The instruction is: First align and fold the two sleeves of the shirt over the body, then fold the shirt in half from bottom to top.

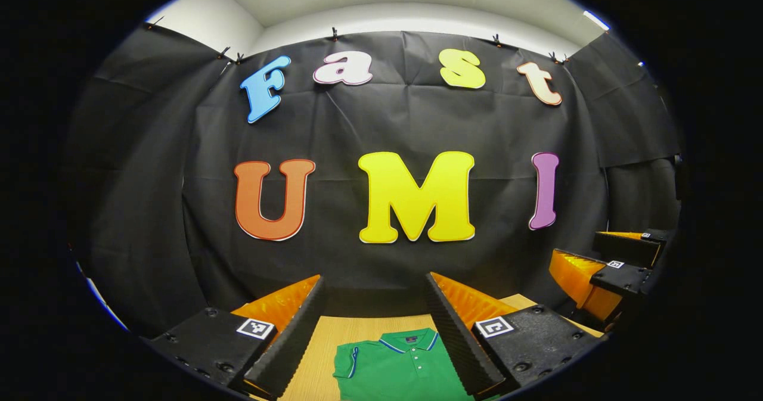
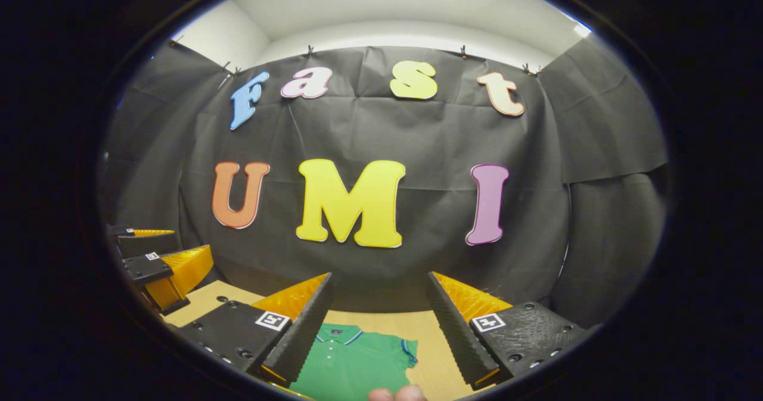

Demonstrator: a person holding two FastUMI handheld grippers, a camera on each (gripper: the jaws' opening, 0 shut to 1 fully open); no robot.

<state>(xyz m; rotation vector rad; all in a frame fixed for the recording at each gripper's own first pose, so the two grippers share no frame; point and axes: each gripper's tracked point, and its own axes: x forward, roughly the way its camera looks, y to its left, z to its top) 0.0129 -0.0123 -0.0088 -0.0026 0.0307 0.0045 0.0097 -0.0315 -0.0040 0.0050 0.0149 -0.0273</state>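
— Where, and in what shape? Flat on the wooden table, a green polo shirt, collar toward the booth's black wall, low in the left gripper view between the fingers

— Details? Collar edged with a thin blue-and-white line, short placket with small pale buttons, one short sleeve with the same trim spread out to the side. In the right gripper view, same shirt, collar buttoned, a sleeve reaching toward the bare tabletop

— Left gripper? Spread wide, holding nothing, raised above the table

— Right gripper? Also spread wide, gripping nothing, above the shirt; seen too at the right edge of the left gripper view

— Anything else? Fingertips of a person at the bottom edge of the right gripper view
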